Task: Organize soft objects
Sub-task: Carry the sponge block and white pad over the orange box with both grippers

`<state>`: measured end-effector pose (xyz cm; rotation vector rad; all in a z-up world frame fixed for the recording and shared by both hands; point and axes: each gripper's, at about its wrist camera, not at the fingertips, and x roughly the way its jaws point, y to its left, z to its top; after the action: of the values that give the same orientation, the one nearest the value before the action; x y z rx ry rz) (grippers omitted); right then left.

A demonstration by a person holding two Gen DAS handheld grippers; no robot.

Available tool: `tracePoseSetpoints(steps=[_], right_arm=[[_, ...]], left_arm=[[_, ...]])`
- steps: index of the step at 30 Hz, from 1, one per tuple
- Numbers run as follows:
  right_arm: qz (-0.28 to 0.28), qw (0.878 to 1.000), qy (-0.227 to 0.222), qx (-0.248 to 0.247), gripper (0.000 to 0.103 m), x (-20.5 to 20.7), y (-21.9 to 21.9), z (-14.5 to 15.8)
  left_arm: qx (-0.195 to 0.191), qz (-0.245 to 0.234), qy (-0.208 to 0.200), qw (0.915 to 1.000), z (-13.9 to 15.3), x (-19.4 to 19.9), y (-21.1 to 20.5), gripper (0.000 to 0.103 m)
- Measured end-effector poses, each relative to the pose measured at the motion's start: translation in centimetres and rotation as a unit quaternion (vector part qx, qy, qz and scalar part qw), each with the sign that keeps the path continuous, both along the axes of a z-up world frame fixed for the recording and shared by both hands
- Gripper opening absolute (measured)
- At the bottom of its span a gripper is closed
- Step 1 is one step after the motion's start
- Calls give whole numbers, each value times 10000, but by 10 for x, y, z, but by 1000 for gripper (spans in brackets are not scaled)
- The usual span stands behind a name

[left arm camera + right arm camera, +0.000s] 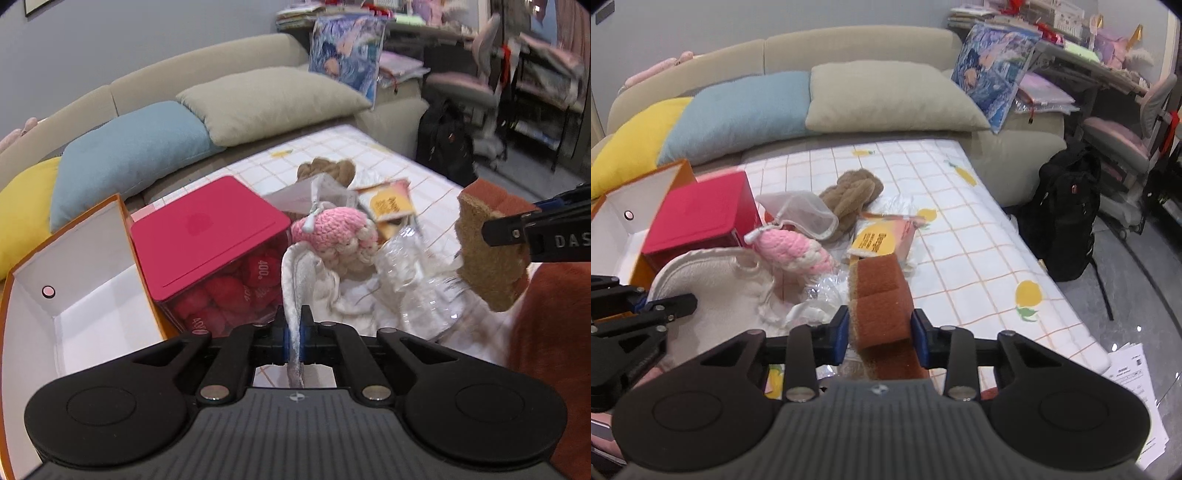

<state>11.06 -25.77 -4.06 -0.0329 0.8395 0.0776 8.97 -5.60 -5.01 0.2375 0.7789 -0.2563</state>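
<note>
Both tongs are being seen as matte black plastic: left tongs, right tongs. Blue pads are being carried on the fingers. Ribbed grey housing, round black side discs, silver pivot screws. White "DAS" lettering is being shown on the right tongs' side.

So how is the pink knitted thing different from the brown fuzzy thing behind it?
The pink knitted thing is pink and cream, while the brown fuzzy thing is brown all over. The pink one is crocheted in small tight stitches; the brown one is thick plush rolls twisted into a knot. The pink one lies nearer the red box; the brown one sits farther back. Both look soft and lie loose on the checked sheet.
</note>
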Motion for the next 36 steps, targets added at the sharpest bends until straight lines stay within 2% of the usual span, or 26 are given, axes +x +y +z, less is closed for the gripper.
tracePoseSetpoints(steps=[4,9,15,19,22,25,36], right_arm=[[12,9999,-112,78,34,-11,-5,14],[13,9987,-193,462,34,-25,-12,34],[428,9952,-446,762,34,-41,8,61],[753,9910,-585,944,34,-45,28,74],[963,9877,-640,1054,34,-42,44,79],[1128,9852,-707,1082,34,-36,58,82],[1409,9732,-710,1676,34,-11,80,112]], left_arm=[[-378,-133,-106,9991,16,-15,9,5],[-723,-5,-331,9968,38,-34,23,5],[-1047,333,-689,9916,69,-61,44,5],[-1004,595,-1064,9875,95,-73,59,5],[-1019,851,-1189,9840,105,-71,71,5],[-1001,1080,-1289,9807,107,-69,81,5],[-1044,1694,-1490,9686,104,-70,120,5]])
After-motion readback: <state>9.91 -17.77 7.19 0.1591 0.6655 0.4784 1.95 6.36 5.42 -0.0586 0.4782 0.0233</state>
